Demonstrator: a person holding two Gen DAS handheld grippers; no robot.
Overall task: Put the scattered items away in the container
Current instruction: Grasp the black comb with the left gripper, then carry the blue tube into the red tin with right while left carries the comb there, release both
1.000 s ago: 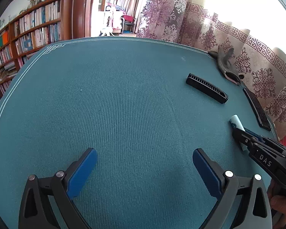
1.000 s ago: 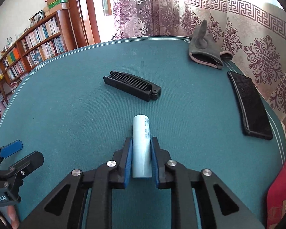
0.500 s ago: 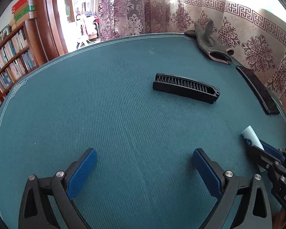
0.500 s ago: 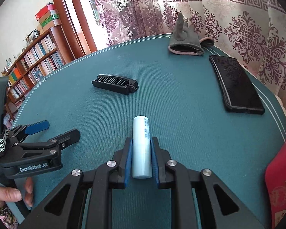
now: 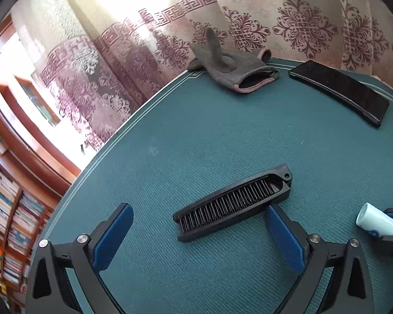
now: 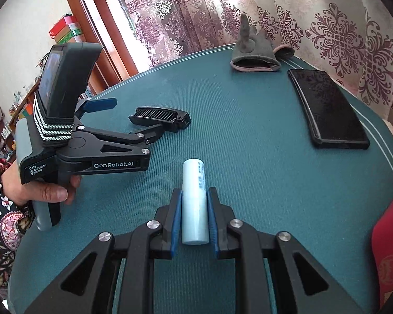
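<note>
A black folding comb (image 5: 233, 202) lies on the teal table (image 5: 222, 136); it also shows in the right wrist view (image 6: 159, 116). My left gripper (image 5: 199, 225) is open, its blue pads on either side of the comb's near end; it shows in the right wrist view (image 6: 123, 120) too. My right gripper (image 6: 194, 209) is shut on a pale blue tube (image 6: 194, 198), held just above the table. The tube's tip shows at the right edge of the left wrist view (image 5: 374, 221). No container is clearly in view.
A grey glove (image 6: 254, 55) lies at the far table edge by the curtain. A black phone (image 6: 327, 107) lies to the right of it. Something red (image 6: 390, 248) sits at the right edge. Bookshelves stand to the left.
My left gripper has swung right and moved up to the comb, which now lies between its open fingers. My right gripper still holds the tube.
</note>
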